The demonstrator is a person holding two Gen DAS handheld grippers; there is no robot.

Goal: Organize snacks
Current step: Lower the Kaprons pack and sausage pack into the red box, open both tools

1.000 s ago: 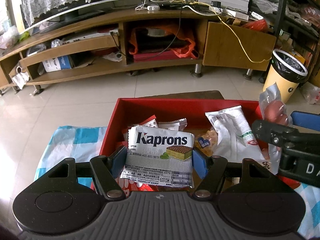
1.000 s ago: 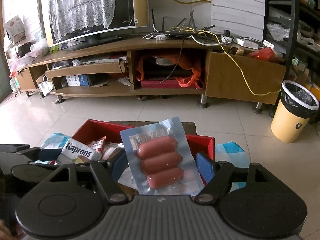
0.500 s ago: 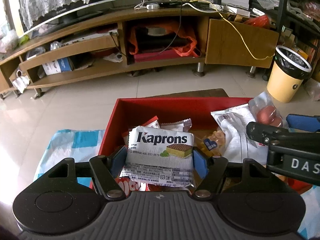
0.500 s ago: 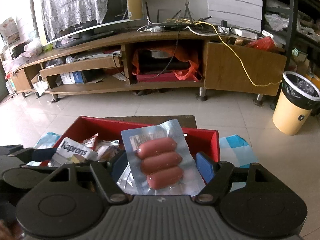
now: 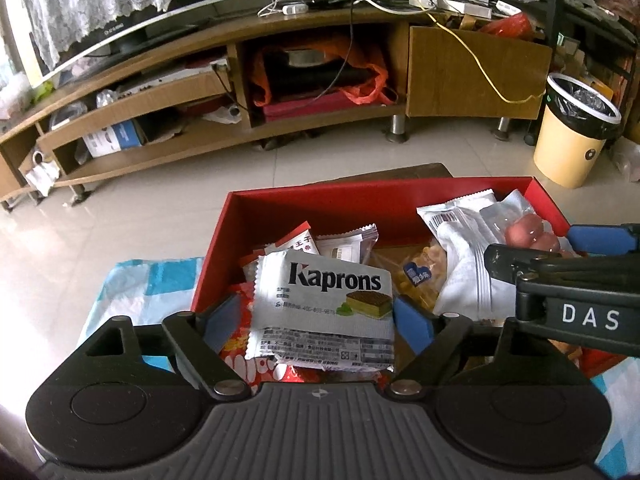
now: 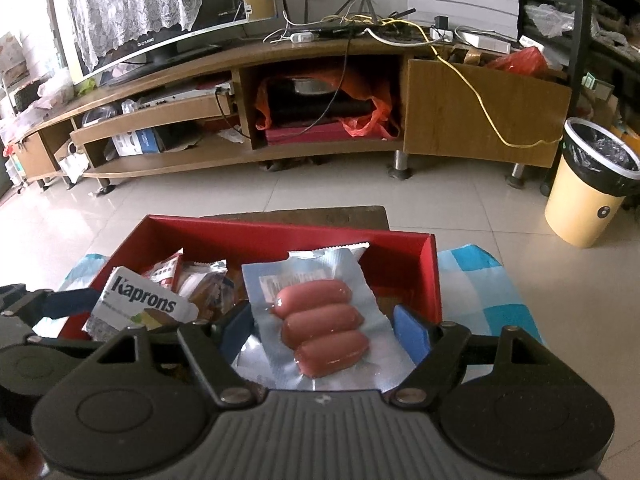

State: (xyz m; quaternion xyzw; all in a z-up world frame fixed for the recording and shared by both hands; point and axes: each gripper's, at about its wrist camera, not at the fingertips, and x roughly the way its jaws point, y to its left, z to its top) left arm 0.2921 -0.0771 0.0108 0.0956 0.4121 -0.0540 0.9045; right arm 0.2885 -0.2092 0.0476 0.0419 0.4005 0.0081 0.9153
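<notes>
A: Over the red box [image 5: 360, 204], what is in my left jaws?

B: The wafer packet [image 5: 324, 304] lies between the blue pads of my left gripper [image 5: 322, 322]. My left jaws have just been opening, and a gap shows on either side of the packet, so the pads no longer press it. It rests tilted on the other snacks at the near left of the box.

A: And my right?

B: My right gripper [image 6: 324, 330] has the sausage pack [image 6: 320, 328] between its jaws, three sausages in clear and silver wrap. The wrap's edges reach both pads; the jaws stand fairly wide and appear to hold it above the right half of the box.

A: What else is in the box?

B: A white pouch [image 5: 464, 248], a bag of yellow bits [image 5: 420, 276] and small red-and-white sachets [image 5: 298, 242].

A: Where does the box stand?

B: On a blue-and-white checked cloth [image 6: 476, 284] over the bench, with a tiled floor, a wooden TV cabinet [image 6: 480, 116] and a yellow bin [image 6: 588, 200] beyond
</notes>
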